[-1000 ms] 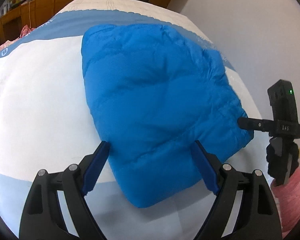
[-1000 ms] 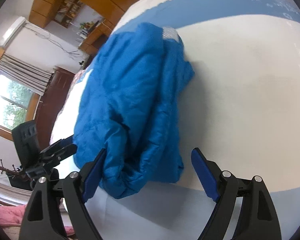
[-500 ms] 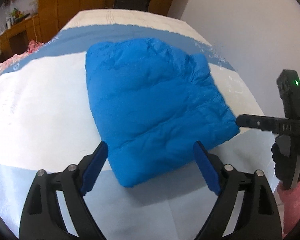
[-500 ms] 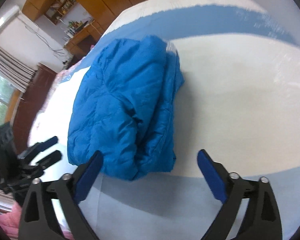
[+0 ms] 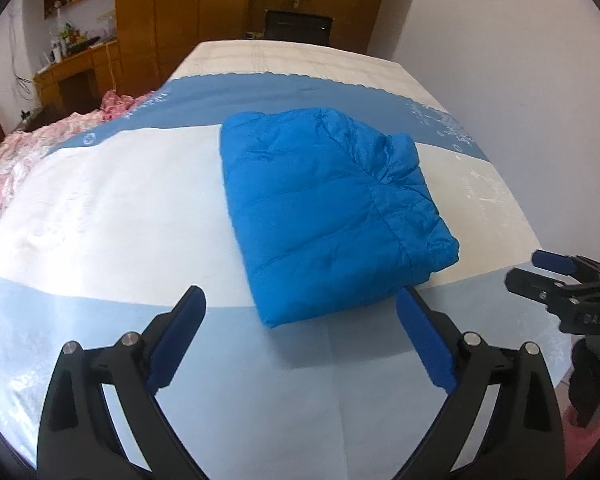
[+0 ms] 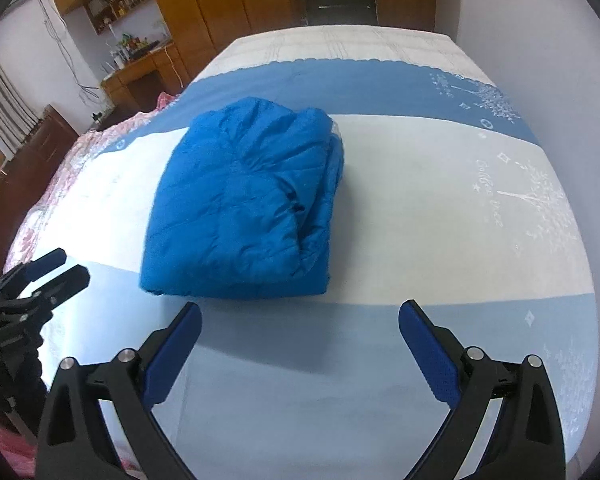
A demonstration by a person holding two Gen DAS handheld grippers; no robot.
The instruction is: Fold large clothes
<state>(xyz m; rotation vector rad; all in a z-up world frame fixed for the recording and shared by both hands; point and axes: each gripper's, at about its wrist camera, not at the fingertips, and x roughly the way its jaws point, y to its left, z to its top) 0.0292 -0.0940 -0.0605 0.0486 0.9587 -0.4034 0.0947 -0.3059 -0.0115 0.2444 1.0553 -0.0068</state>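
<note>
While the pink bedding (image 5: pixel 40 148) lay bunched at the bed's left edge, the left gripper (image 5: pixel 300 334) hung above the near blue band of the sheet (image 5: pixel 100 208), its jaws just widened to full spread, with nothing between them. The blue puffer jacket (image 5: pixel 324 216) sat folded in a compact bundle mid-bed, apart from both tools. To its right, the right gripper (image 6: pixel 300 340) gaped equally empty. Folding looked finished; I judged that only a tidying press or another garment remained.
</note>
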